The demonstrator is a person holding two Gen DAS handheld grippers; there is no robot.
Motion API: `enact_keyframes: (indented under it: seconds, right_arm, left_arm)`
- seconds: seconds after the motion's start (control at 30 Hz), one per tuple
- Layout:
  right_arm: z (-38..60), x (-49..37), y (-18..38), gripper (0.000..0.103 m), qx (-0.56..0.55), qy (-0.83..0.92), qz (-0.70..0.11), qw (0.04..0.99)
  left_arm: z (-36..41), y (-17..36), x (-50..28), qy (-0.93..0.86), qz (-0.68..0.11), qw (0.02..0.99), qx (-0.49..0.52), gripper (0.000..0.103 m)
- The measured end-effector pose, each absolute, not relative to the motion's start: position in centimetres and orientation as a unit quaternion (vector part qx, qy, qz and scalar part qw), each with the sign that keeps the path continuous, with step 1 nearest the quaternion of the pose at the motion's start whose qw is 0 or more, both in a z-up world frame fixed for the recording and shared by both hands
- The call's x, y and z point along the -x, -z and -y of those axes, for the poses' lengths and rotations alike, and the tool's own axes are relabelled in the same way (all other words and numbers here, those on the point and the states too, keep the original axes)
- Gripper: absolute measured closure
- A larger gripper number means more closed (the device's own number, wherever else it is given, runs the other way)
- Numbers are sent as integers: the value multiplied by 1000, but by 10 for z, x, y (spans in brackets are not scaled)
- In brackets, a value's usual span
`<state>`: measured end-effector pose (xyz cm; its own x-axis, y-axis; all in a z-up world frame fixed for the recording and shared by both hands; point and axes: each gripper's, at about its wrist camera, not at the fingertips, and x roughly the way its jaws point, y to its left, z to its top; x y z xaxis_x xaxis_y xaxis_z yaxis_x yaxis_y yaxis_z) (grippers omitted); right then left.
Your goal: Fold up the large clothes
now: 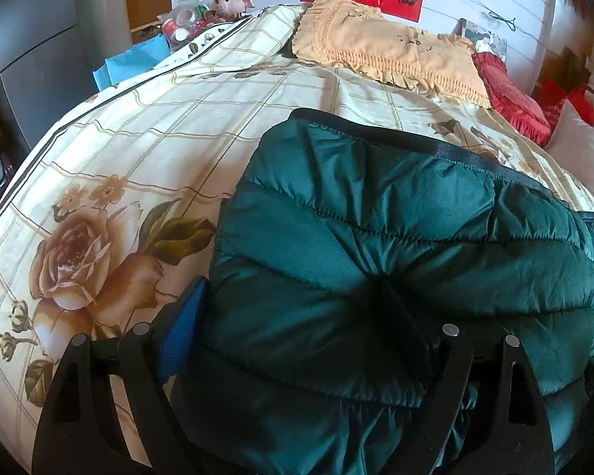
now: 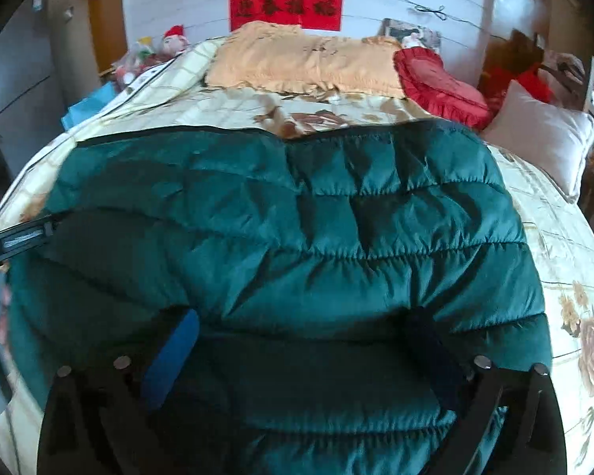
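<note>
The left gripper (image 1: 297, 328) is clamped on a bunched fold of the green jacket (image 1: 396, 217), which lies on the bed (image 1: 130, 150). The right gripper (image 2: 301, 340) also looks clamped on the jacket's near edge. Lift both corners level and carry them evenly toward the far hem, keeping the padding flat.

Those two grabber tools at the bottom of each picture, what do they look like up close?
Each is matte black plastic. The left gripper and right gripper both show curved black link arms with round silver pins, one blue finger pad and one dark pad.
</note>
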<state>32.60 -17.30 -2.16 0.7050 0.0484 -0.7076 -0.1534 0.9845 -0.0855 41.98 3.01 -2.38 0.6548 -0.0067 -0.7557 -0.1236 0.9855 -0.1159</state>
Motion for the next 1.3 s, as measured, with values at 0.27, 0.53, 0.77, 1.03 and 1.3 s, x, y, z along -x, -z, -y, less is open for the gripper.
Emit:
enact_keyframes:
  seconds: [0.27, 0.53, 0.77, 1.03, 1.3]
  right_arm:
    - [195, -308, -16, 3, 53, -50, -358, 931]
    - [239, -322, 16, 0, 13, -5, -385, 923]
    - [233, -308, -3, 1, 22, 5, -368, 930]
    - [212, -281, 16, 0, 47, -35, -385, 921]
    - [211, -265, 2, 0, 50, -26, -389, 920]
  left_arm:
    - [-33, 27, -423, -28, -412, 906, 89, 13]
    - [-34, 29, -425, -28, -406, 909, 93, 11]
    - [-33, 29, -424, -30, -404, 910, 91, 11]
    - [-35, 28, -420, -30, -399, 911, 97, 11]
    - [-62, 6, -377, -7, -390, 912, 128, 11]
